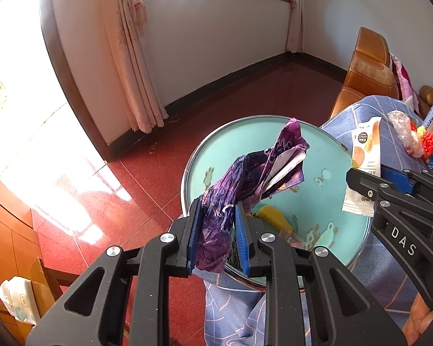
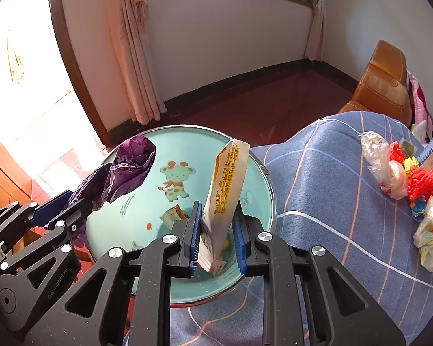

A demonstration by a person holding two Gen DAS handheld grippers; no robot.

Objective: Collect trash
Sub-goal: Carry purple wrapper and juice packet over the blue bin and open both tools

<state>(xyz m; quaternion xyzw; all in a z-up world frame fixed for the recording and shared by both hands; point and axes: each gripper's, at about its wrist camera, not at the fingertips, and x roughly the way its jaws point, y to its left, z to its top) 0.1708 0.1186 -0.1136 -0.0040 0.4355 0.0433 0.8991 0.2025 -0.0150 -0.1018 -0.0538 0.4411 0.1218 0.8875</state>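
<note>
Both wrappers are poised over the teal basin (image 2: 187, 144), the big round cartoon-printed tub that seems to serve as the trash catch, and it already holds a few small scraps, a yellow wrapper (image 1: 275, 216) among them, so the collecting looks partway through. The bed (image 2: 317, 178) with its blue checked cover sits just beside the basin. A scatter of crumpled clear plastic and red and yellow litter (image 2: 404, 178) lies on it, well apart from the basin; that looks like the work left. The left hand-held gripper (image 1: 218, 233) is clamped on a crinkled purple bag (image 1: 254, 173), held above the basin's near edge. The right hand-held gripper (image 2: 216, 236) pinches a white and orange snack packet (image 2: 228, 184) upright over the basin. Nothing blocks the drop; the two grippers sit close together, so they could bump.
</note>
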